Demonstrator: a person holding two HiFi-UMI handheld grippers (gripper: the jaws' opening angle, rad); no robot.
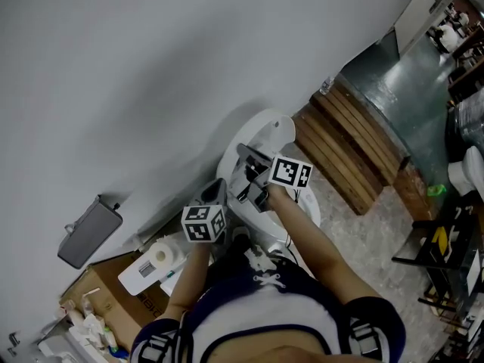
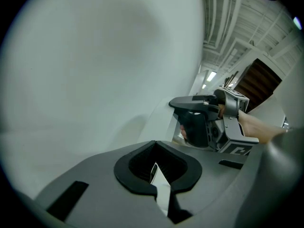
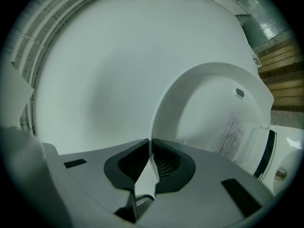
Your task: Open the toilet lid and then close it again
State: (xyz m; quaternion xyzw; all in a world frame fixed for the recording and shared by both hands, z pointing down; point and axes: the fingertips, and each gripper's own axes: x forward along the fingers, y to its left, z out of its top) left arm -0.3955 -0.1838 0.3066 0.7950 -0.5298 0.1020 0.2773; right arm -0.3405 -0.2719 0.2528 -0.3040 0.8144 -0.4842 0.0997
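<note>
Your left gripper: jaws narrow, clamped on thin white edge of lid. Your right gripper: jaws narrow, clamped on lid rim, farther up than left. Lid raised, near upright, above toilet, close to wall. Grippers sit side by side at lid. Cardboard box on floor, left of toilet.

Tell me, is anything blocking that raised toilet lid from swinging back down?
Nothing visible does. The right hand-held gripper clamps the toilet lid by its rim, and the bit of the toilet's rim showing is bare; the person's arms hide the rest.
</note>
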